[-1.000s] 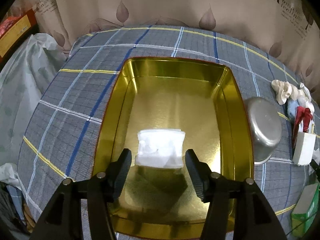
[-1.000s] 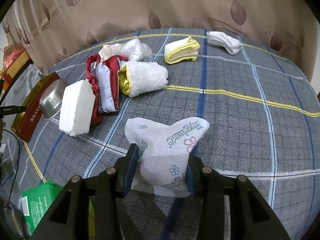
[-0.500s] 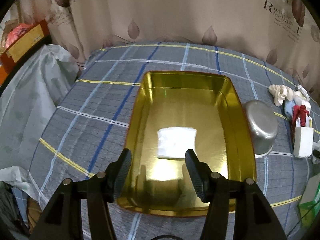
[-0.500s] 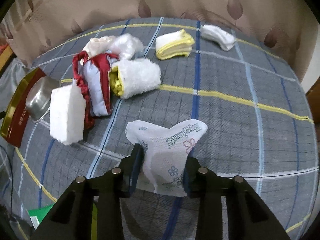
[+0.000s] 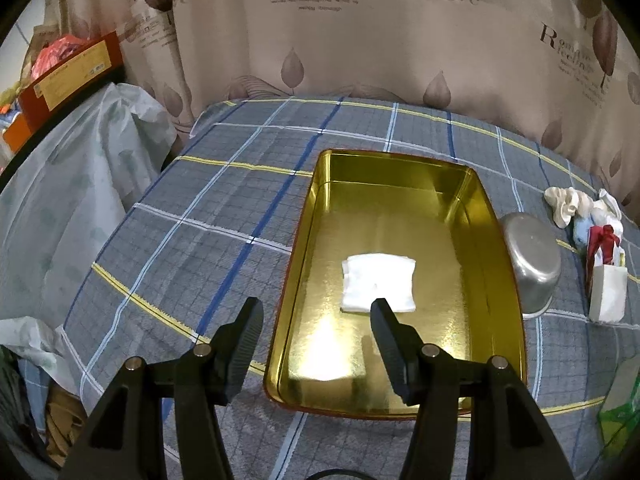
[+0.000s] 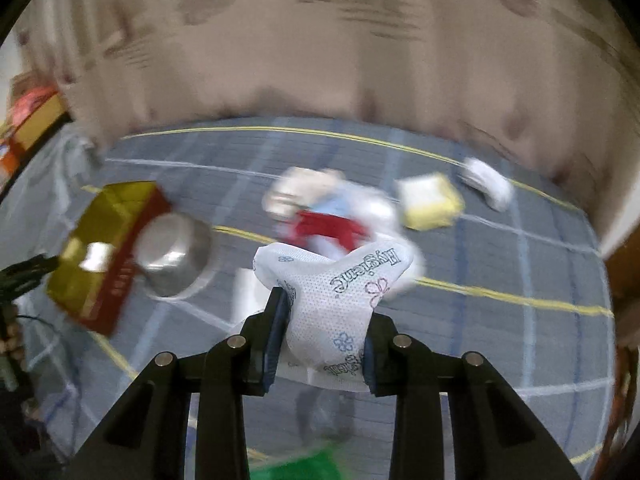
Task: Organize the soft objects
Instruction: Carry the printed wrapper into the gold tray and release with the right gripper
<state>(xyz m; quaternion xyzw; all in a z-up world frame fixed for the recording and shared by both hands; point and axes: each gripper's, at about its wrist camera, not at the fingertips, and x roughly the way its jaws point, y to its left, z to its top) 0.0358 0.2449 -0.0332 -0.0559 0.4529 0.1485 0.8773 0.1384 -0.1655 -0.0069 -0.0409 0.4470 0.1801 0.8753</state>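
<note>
right gripper (image 6: 324, 316): clamped on a white tissue pack (image 6: 340, 292) printed "Hygienic" with small flowers; pack pinched at its middle, both ends bulging out above the pads, lifted clear of the cloth
left gripper (image 5: 316, 320): jaws wide apart, nothing between them; hangs over the near left edge of the tin, one finger over the cloth, the other over the tin floor
gold tin (image 5: 504, 280): open rectangular tray, shiny gold inside, red outer wall; sits on the table
folded white cloth (image 5: 378, 288): lies flat on the tin floor near the middle, apart from the walls
metal bowl (image 5: 532, 264): upside down, just beside the tin's right wall
table (image 5: 200, 216): covered in grey plaid cloth with blue, white and yellow lines
soft pile (image 6: 328, 216): red, white and pale blue items bunched together behind the held pack, blurred
yellow-edged towel (image 6: 430, 200): folded, on the table right of the pile
white bundle (image 6: 486, 178): further right, near the curtain (image 5: 360, 40)
right view: blurred, fine detail unclear
</note>
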